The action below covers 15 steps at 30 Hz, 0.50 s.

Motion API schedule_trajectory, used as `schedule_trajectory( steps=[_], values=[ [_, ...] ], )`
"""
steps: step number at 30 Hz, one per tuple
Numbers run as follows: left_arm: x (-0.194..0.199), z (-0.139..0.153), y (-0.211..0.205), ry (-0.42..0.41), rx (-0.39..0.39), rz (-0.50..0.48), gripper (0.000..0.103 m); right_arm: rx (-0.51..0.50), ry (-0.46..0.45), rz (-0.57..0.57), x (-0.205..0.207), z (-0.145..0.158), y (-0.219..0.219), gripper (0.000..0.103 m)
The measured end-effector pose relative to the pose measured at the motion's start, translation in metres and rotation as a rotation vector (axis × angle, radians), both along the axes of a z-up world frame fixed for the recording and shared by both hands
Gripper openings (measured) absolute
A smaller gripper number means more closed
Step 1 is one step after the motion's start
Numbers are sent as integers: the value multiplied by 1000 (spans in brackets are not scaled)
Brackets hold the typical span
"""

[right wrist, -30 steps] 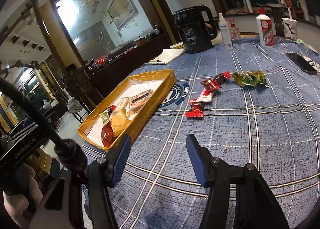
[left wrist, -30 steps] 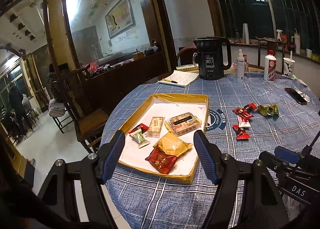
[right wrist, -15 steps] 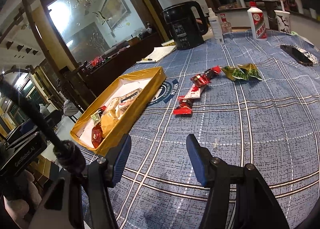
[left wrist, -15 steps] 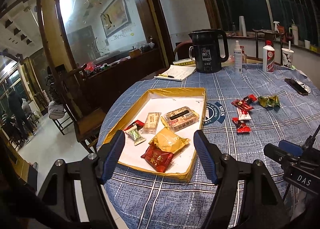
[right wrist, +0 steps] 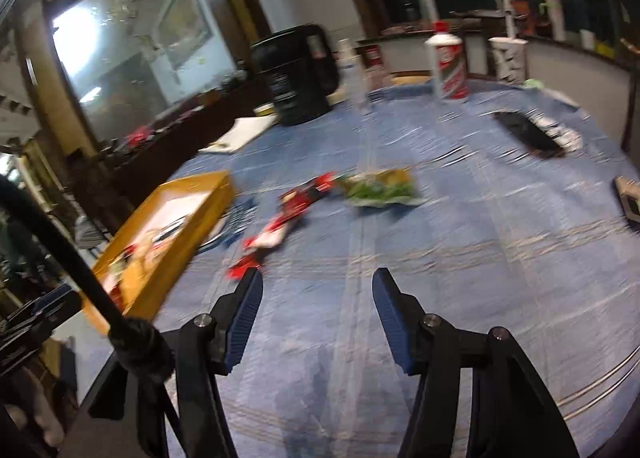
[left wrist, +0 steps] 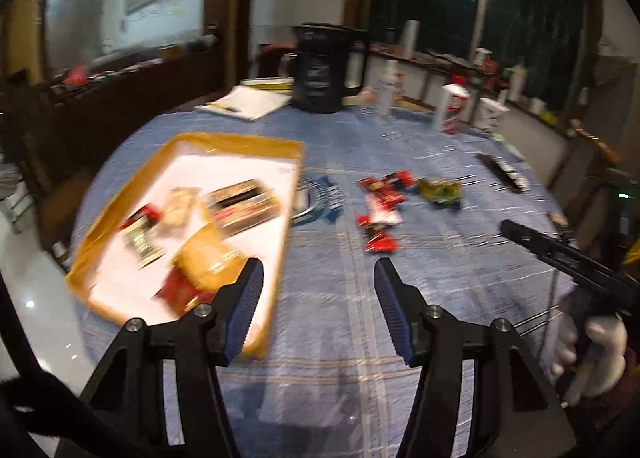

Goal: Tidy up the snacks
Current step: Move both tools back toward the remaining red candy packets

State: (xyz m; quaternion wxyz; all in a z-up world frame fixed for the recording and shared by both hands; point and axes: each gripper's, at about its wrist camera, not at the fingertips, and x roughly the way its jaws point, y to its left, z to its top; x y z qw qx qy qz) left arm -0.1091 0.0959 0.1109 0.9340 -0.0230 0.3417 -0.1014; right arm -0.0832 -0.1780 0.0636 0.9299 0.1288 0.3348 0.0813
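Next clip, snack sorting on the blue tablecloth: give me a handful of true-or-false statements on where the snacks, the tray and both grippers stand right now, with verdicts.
1. The yellow tray already holds several wrapped snacks. True.
2. The red snack packets lie inside the tray. False: they lie on the tablecloth, to the right of the tray.
3. The left gripper is shut on a snack. False: its jaws have just been closing, but nothing is between them.
4. The green snack packet lies on the cloth beside the red ones, outside the tray. True.
5. The right gripper holds the black kettle. False: it is open and empty, and the kettle stands at the far side of the table.
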Motion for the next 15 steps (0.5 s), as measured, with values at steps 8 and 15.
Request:
schedule_trajectory(
  steps=[8,15],
  values=[
    [54,-4,-37,89,-62,-137,59,23,90,-17,69,-19,-30,57],
    [126,-23,-44,191,-142,-130,59,-56,117,-33,133,-32,-31,57]
  ],
)
